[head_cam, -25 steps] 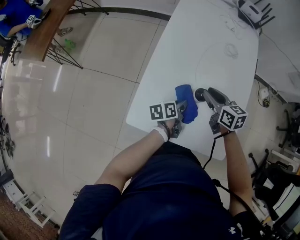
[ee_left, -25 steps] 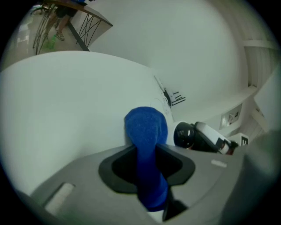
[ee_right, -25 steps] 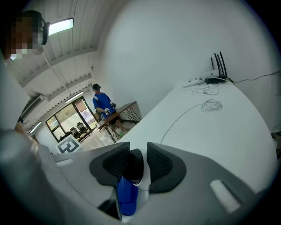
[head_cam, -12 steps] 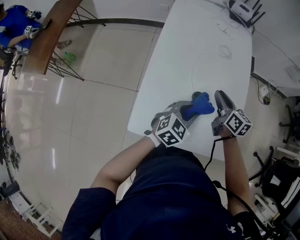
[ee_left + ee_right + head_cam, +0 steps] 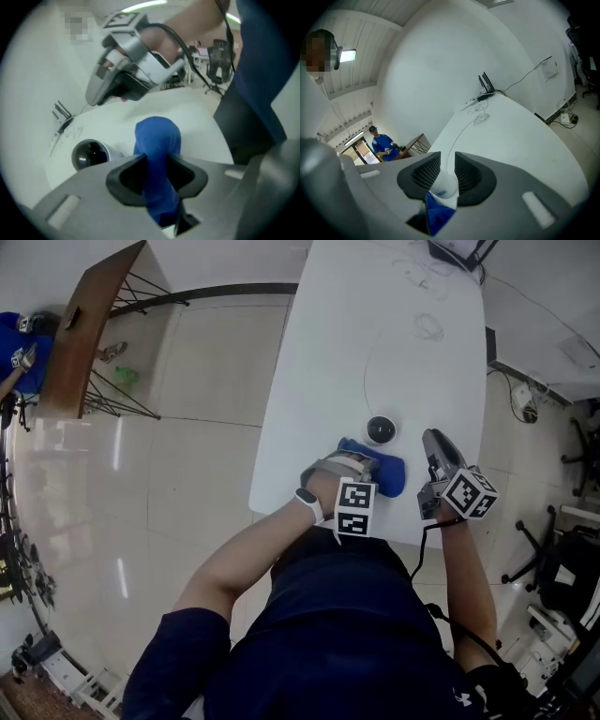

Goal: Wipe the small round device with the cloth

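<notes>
So the left gripper (image 5: 157,164) is clamped tight on the blue cloth (image 5: 157,138). Compared with half a second back, it's rolled over and pulled the cloth off the small round device (image 5: 381,429), which now sits bare on the white table (image 5: 319,352) just beyond the cloth. The right gripper (image 5: 443,171) has just been closing its jaws and now pinches a white tag (image 5: 443,186), apparently the cloth's. Looks like 1 wipe pass is over, maybe a regrip for another.

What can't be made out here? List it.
White scrap between the right gripper's jaws, just closed further: right gripper view, too small to identify.
Left gripper's grip on the cloth: head view, hidden under hand and cube.
Device's markings: head view, too small.
</notes>
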Demonstrator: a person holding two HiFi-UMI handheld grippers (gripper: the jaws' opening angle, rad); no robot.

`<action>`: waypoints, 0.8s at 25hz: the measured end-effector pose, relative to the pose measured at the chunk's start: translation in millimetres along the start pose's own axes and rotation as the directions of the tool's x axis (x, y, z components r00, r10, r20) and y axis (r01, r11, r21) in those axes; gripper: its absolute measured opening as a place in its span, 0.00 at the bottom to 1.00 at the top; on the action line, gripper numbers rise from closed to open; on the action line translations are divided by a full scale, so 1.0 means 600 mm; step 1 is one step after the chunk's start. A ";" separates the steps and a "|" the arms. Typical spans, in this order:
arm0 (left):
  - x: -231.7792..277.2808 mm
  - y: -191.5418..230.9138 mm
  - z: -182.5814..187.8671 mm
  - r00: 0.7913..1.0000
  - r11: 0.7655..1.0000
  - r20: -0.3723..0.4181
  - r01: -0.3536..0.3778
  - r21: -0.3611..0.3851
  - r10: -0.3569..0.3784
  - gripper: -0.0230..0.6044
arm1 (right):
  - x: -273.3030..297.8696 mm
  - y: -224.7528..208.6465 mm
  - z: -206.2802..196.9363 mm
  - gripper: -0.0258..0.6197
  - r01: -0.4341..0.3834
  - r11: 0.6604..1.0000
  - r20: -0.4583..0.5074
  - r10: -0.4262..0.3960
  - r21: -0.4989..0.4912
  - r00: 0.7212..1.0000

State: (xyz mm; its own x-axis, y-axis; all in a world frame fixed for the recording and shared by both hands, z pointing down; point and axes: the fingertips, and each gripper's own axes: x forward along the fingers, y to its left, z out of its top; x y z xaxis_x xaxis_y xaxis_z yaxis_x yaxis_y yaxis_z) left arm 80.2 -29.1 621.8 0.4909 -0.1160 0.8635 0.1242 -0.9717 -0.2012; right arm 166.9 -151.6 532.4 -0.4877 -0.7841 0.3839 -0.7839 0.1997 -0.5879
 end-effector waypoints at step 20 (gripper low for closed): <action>-0.180 0.196 -0.059 0.545 -0.200 0.643 0.824 -0.530 0.538 0.23 | -0.018 -0.024 0.005 0.18 0.035 0.993 0.055 -0.041 0.111 0.998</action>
State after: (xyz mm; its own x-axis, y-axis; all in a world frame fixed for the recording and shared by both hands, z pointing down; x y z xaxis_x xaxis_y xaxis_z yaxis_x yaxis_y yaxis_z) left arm 11.3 -138.1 521.4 0.8887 -0.4538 0.0647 -0.0778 -0.0102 0.9969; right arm 184.7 -147.6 534.8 -0.4334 -0.8226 0.3681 -0.7528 0.1059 -0.6497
